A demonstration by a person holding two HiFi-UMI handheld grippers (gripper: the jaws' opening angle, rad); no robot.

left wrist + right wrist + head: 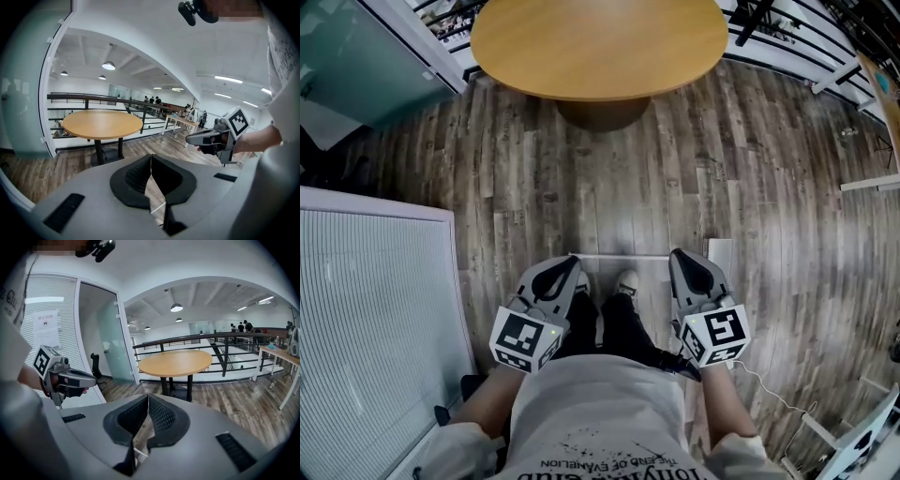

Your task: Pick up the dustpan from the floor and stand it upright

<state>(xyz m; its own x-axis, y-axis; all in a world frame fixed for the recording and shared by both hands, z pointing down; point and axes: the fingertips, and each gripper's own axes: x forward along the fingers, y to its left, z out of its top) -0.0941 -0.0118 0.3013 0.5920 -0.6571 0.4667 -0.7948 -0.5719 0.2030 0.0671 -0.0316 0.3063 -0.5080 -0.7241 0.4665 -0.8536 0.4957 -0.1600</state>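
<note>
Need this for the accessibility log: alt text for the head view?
Looking down, a person holds the left tool and right tool, both shut and empty, above their shoes on a wood floor; a round wooden table stands ahead.

Grey-brown wood-plank floor throughout. Round wooden tabletop on dark pedestal, far centre. Dark metal railing behind it, open hall beyond. Left: white ribbed panel, frosted glass door further along. Far right: long desk on white legs. White arched ceiling, dome pendant lamps lit, strip lights — bright, even light.
</note>
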